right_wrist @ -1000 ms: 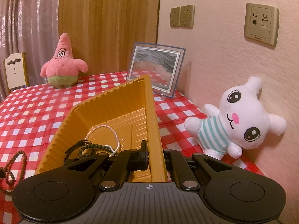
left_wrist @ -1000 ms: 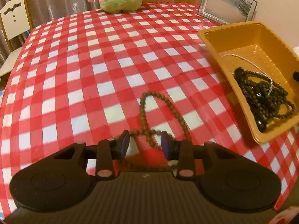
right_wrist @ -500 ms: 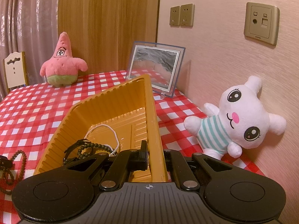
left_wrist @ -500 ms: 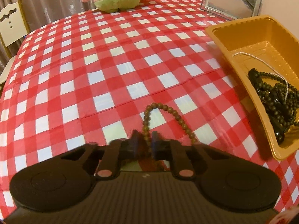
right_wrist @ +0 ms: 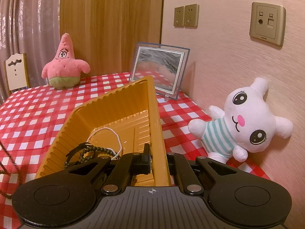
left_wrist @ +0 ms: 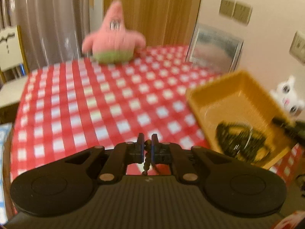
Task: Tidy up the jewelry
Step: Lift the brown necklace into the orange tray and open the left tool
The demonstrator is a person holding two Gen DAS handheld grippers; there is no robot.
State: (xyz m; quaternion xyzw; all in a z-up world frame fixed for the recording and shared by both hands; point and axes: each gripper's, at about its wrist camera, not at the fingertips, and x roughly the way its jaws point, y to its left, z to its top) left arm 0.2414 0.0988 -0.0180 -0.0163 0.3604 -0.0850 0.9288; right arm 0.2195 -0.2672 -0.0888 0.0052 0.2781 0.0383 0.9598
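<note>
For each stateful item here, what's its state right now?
left gripper: shut on the brown bead strand, which hangs below it
right gripper: shut on the orange tray's wall
orange tray: tilted, holds jewelry
pearl necklace: lying in tray
dark bead bracelets: piled in tray

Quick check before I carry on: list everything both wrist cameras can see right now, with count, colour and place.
Tray: one, orange, tilted on the tablecloth, its right wall clamped.
Pearl strand: one, white, inside the tray.
Dark beads: tangled pile, count unclear, blackish, near end of the tray.
Brown bead string: one, hanging off the table.
Tablecloth: one, red and white check.
Star plush: one, pink, far edge.
Bunny plush: one, white, striped shirt, against the wall.
Framed picture: one, behind the tray.
Chair: one, white, far left.
Wall plates: three, gold.
Left gripper: black, shut on the brown bead string.
Right gripper: black, shut on the tray.
</note>
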